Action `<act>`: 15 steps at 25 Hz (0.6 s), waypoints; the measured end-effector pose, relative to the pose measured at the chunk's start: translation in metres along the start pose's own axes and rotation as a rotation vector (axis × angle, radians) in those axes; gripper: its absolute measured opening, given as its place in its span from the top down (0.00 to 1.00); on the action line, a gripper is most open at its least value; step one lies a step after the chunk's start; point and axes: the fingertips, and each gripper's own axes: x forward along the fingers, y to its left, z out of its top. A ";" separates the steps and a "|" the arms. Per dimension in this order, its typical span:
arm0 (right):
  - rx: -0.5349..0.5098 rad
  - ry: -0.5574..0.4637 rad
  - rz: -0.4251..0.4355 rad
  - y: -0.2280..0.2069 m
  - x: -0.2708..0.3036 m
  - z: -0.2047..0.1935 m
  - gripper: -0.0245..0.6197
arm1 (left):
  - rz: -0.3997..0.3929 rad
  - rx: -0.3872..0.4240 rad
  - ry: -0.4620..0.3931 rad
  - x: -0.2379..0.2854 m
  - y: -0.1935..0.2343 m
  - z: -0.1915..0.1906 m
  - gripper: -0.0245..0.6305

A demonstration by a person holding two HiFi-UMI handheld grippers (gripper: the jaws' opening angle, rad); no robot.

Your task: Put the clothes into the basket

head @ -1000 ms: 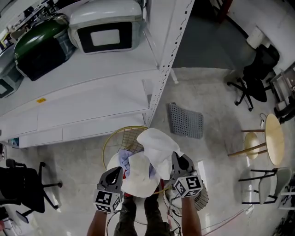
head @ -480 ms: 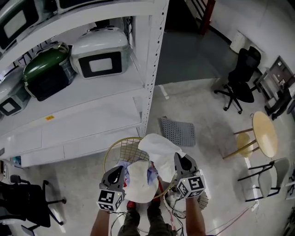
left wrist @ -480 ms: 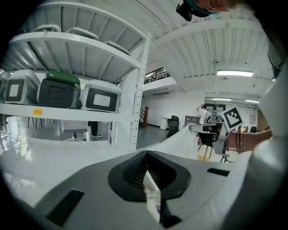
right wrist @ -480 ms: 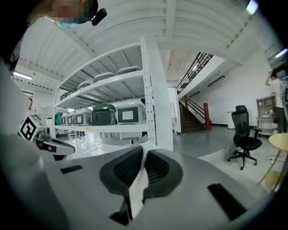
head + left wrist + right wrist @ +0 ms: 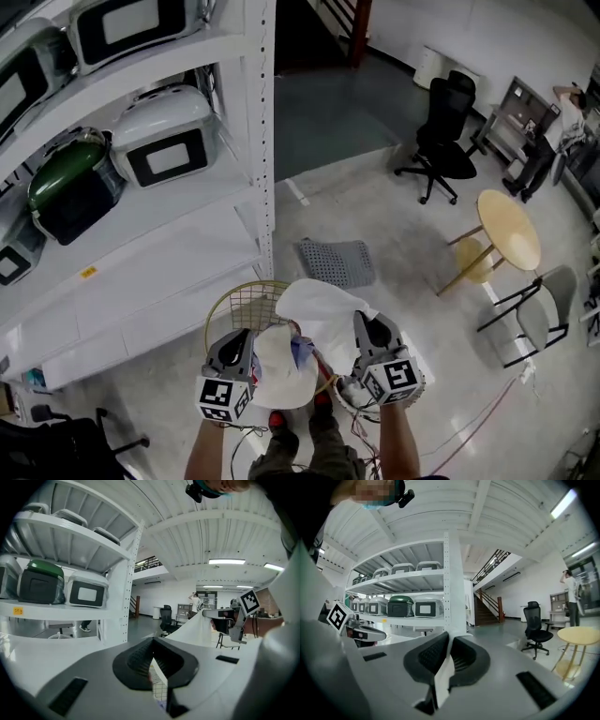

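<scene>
Left gripper (image 5: pixel 152 670): jaws closed on a thin edge of fabric. White cloth and a strip of checked weave show between the ribbed black pads.
Right gripper (image 5: pixel 442 666): jaws clamped together on a fold of white cloth, which hangs down out of the pads.
Article handled: white cloth garment (image 5: pixel 323 314), stretched between the two tools. In the left gripper view it runs as a taut sheet across to the other tool.
Position of article: in the head view it lies over the near part of the round yellowish wire basket (image 5: pixel 246 300), in front of the person. Contact with the basket cannot be established.
Other contents: bluish cloth (image 5: pixel 302 351) shows under the garment at the basket's near side.
Change, tools: both have come up from a second ago, and the garment has come up with them. The grip on the garment is unchanged on either side.
Change, article: the white cloth now bunches closer between the tools, so more of the basket's far mesh stands exposed.
Change, view: the head camera has tipped upward. A further tier of the white metal shelving rack (image 5: pixel 265 122) is now in frame, along with more of the room beyond.
Shelf contents: green-lidded dark container (image 5: pixel 70 186) and white-lidded container (image 5: pixel 167 141), side by side.
Floor: grey perforated mat (image 5: pixel 336 262) lies just beyond the basket, apart from it.
Surroundings: black office chair (image 5: pixel 441 141), round pale wooden table (image 5: pixel 509 228) and grey chair (image 5: pixel 544 314), all well apart from the work.
</scene>
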 end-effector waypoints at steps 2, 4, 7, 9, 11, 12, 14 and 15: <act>-0.012 0.000 -0.039 -0.005 -0.019 -0.003 0.92 | -0.046 0.010 0.001 0.005 -0.013 -0.005 0.96; -0.019 -0.005 -0.075 -0.009 -0.042 -0.006 0.92 | -0.088 0.018 0.004 0.006 -0.030 -0.011 0.96; -0.024 -0.006 -0.136 -0.013 -0.086 -0.006 0.92 | -0.158 0.032 0.014 0.003 -0.062 -0.016 0.96; -0.023 0.006 -0.187 -0.020 -0.115 -0.010 0.92 | -0.215 0.039 0.023 0.003 -0.086 -0.019 0.96; -0.019 0.019 -0.230 -0.029 -0.139 -0.015 0.92 | -0.265 0.044 0.030 0.008 -0.109 -0.021 0.96; -0.017 0.024 -0.250 -0.034 -0.150 -0.016 0.92 | -0.286 0.046 0.033 0.010 -0.120 -0.022 0.96; -0.015 0.032 -0.287 -0.042 -0.171 -0.020 0.92 | -0.327 0.051 0.041 0.015 -0.141 -0.024 0.96; -0.015 0.036 -0.306 -0.044 -0.183 -0.022 0.92 | -0.347 0.054 0.046 0.016 -0.152 -0.027 0.96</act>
